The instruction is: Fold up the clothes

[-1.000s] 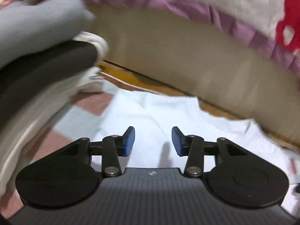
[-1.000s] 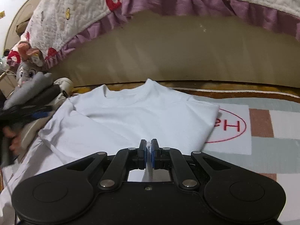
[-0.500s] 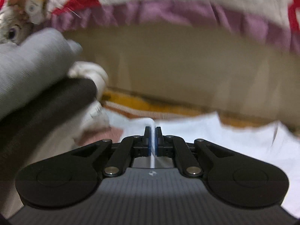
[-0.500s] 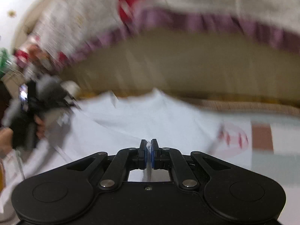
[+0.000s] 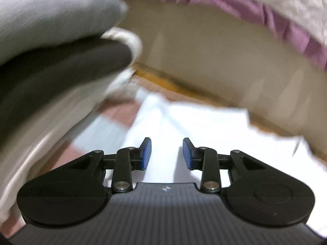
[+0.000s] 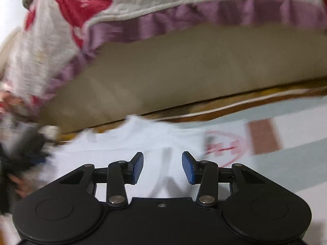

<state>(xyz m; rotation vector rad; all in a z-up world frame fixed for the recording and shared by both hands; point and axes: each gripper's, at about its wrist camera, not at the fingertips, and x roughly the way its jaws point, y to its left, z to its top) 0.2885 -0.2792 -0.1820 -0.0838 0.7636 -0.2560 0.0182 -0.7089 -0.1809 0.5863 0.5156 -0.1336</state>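
A quilt-draped bed (image 6: 184, 77) rises behind a patterned floor mat (image 6: 296, 163); the white T-shirt (image 6: 126, 143) lies flat on the mat, collar toward the bed; the left gripper (image 5: 166, 153) and right gripper (image 6: 162, 166) have just been opening, nothing between their jaws; light, limp, thin cloth, probably best pinched at a hem or folded edge.

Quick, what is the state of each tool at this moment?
Left tool: open, just opened, nothing between the pads, white shirt beneath.
Right tool: open, just opened, holding nothing.
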